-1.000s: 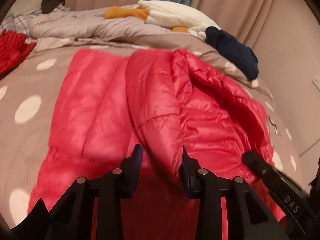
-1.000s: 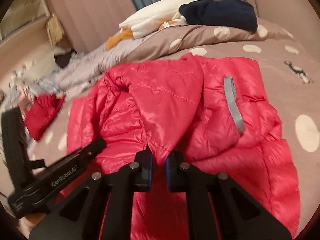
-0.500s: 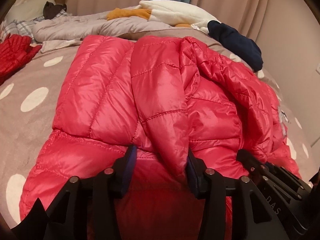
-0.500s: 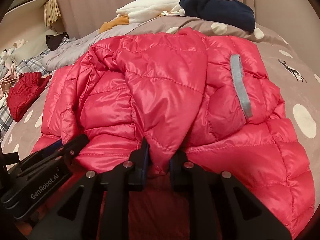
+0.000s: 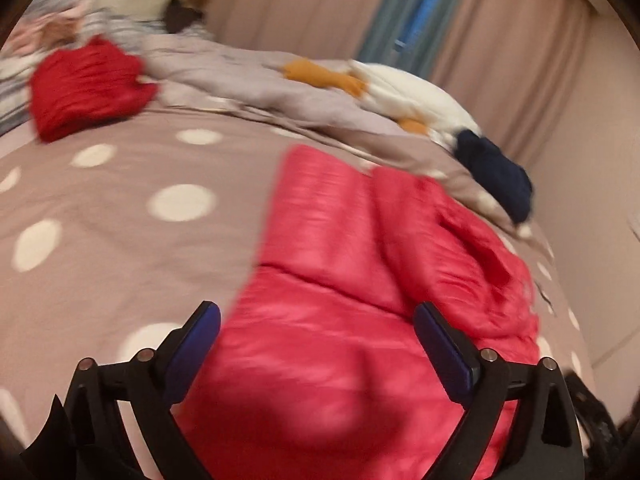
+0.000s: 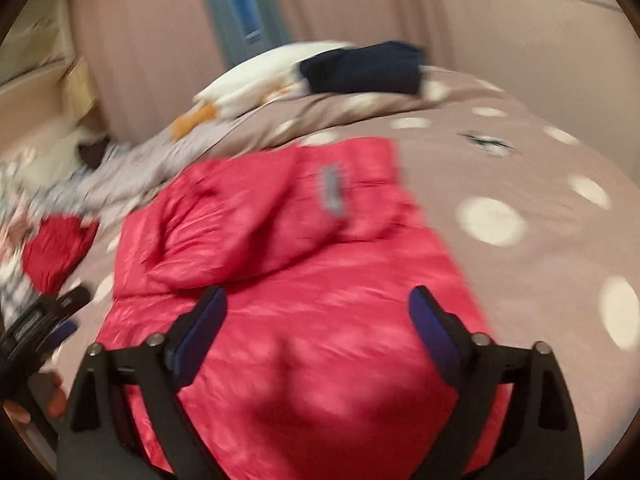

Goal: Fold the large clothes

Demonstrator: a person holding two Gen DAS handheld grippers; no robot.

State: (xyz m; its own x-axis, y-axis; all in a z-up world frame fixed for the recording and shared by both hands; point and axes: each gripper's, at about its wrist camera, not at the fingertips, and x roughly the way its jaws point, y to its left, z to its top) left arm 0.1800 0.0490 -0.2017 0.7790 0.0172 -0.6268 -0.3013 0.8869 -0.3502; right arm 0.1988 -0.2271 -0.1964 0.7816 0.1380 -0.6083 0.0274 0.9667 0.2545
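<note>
Left wrist view is showing the left gripper (image 5: 316, 344) with jaws that have just been opening, now wide apart and holding nothing; the right gripper (image 6: 318, 330) is doing likewise. One pink jacket (image 5: 360, 320) is lying folded on the dotted bed (image 5: 120, 240). One fold seems finished; next likely comes regripping an edge.

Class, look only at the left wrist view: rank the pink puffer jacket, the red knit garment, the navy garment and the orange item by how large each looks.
1. Pink puffer jacket, largest, though nearest the camera.
2. Red knit garment.
3. Navy garment.
4. Orange item, smallest and partly hidden.
</note>
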